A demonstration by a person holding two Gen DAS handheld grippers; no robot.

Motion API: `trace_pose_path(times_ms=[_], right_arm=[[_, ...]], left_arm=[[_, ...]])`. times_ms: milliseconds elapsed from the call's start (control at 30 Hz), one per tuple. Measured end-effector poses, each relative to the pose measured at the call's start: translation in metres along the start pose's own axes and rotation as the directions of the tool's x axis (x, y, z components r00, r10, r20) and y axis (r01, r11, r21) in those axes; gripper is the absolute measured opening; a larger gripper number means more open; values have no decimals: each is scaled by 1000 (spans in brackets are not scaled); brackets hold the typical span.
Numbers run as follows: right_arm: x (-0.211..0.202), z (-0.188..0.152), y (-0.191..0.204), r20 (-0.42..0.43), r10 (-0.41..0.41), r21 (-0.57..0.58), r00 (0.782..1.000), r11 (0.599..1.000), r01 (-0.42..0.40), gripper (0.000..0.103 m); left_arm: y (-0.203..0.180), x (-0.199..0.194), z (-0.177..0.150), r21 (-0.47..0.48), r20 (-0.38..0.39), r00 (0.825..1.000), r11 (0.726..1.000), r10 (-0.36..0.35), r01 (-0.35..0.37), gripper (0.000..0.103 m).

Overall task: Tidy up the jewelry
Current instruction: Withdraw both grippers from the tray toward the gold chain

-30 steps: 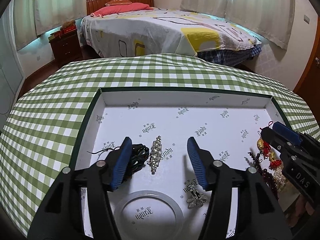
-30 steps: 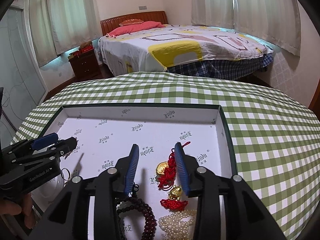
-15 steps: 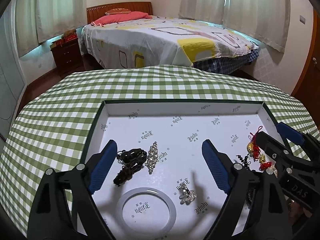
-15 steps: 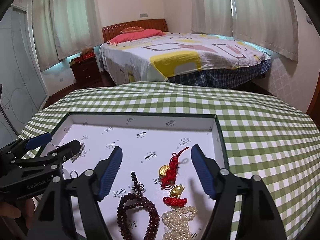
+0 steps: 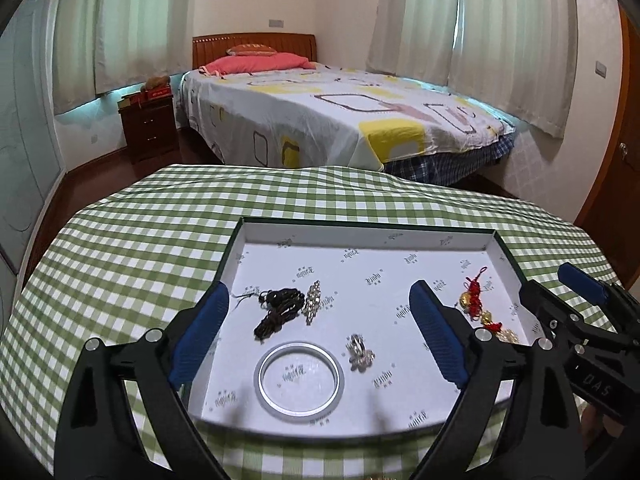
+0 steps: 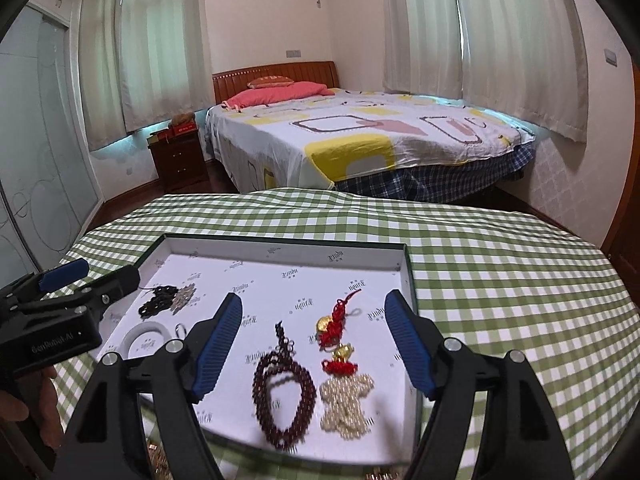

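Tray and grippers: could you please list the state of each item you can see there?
left gripper: open, empty, jaws just opened.
right gripper: open, empty, jaws just opened.
tray: lidless, on the checked cloth.
silver bangle: flat in tray.
black cord: bunched, beside crystal clip.
dark red bead bracelet: looped flat.
pearl strand: heaped.
red-and-gold charm: stretched out flat.
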State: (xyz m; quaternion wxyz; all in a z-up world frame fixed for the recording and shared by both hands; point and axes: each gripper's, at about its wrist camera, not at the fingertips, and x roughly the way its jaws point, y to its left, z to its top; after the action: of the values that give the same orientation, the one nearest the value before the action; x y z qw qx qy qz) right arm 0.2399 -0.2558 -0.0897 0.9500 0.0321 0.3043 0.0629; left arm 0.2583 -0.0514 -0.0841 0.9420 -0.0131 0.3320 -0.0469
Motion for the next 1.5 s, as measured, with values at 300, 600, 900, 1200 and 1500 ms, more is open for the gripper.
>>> trace_pose_path(times_ms=[300,600,900,1200,1500], right_arm=[[-33,-14,1,26,-9,-4,1000,1000,9,72],[-55,-44,-1,22,-20,11,1000,1000,19,72],[-60,-81,-12,-1,-43,47,999,998,43,72],[-54,-102,-22,-33,-44,76,998,996,46,72],[-55,-107,-26,-27,-34,98,999,995,36,72]], left_arm=[[6,-40,-22,-25,38,999,1000,15,-14,90],[6,-56,-60,-38,5,1000,999,9,-9,90],[-4,-56,-100,-21,-33,999,1000,3,-4,90],[-15,-44,-118,-1,-78,997,1000,9,-9,90],[-27,-33,-125,29,-128,992,1000,-9,13,89]])
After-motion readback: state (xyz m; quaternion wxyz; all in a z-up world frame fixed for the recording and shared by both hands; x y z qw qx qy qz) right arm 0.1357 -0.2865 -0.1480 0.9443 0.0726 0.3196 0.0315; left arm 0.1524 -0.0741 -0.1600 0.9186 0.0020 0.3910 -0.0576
